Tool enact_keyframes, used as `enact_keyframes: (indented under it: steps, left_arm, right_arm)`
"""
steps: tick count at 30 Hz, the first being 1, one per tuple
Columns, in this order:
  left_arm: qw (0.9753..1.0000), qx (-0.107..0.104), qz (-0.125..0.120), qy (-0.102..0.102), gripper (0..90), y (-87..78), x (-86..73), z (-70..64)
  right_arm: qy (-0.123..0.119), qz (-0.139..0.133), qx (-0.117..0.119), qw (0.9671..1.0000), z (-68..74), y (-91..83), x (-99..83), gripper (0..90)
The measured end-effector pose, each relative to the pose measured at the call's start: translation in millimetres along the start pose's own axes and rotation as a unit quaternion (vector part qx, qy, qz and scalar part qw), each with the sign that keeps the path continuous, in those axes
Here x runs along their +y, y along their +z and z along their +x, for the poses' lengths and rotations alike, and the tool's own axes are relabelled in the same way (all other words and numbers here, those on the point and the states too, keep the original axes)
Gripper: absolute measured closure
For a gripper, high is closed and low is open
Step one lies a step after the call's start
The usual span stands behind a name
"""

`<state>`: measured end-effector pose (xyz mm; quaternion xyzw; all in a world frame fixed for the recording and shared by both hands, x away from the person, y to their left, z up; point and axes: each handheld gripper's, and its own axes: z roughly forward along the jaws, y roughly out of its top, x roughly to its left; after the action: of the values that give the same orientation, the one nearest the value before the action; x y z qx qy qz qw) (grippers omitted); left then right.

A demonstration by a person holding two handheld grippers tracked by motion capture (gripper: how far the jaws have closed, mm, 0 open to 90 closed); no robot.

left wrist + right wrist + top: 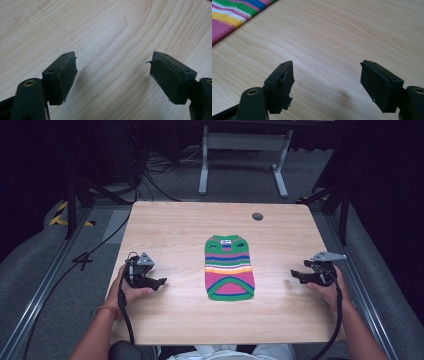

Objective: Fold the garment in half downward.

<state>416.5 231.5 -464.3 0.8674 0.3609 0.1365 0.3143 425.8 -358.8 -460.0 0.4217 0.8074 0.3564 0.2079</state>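
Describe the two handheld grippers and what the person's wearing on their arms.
Both the left gripper and right gripper are black, each topped by a grey three-cornered plate and trailing a black cable. Their jaw pads look worn and frayed. The forearms are bare of sleeves; a thin bracelet circles the left wrist.

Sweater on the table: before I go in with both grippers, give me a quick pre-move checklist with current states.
1. Sweater lies flat, mid-table: ok.
2. Left gripper open, nothing between its jaws: ok.
3. Right gripper open, nothing between its jaws: ok.
4. Both grippers apart from the sweater, one on each side: ok.
5. Bare table between grippers and sweater: ok.
6. Which face of the sweater is up: cannot tell.
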Motion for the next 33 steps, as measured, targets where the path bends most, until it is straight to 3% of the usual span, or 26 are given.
enact_keyframes:
  steps: [5, 15, 20, 24, 33]
  left_arm:
    - [1.0000, -0.002, -0.004, 0.009, 23.0, -0.3, 15.2, -3.8]
    - [0.9996, -0.010, -0.013, 0.025, 24.1, 7.7, 47.9, -7.8]
    - [0.9990, -0.022, -0.021, 0.034, 25.7, 18.8, 67.8, -10.0]
    - [0.9988, -0.034, -0.023, 0.026, 26.5, 31.6, 80.0, -12.0]
    - [0.9987, -0.037, -0.016, 0.030, 27.1, 50.9, 99.2, -9.4]
  right_arm:
    - [-0.020, 0.001, 0.011, 0.9997, 10.0, 3.8, 20.1, 28.3]
    - [-0.031, 0.008, 0.043, 0.9985, 23.1, 27.1, 50.3, 29.6]
    - [-0.043, 0.010, 0.053, 0.9976, 28.2, 42.0, 68.7, 31.2]
    - [-0.047, 0.012, 0.060, 0.9970, 30.8, 54.0, 83.7, 31.9]
    - [-0.058, 0.012, 0.065, 0.9961, 36.7, 71.3, 107.7, 32.1]
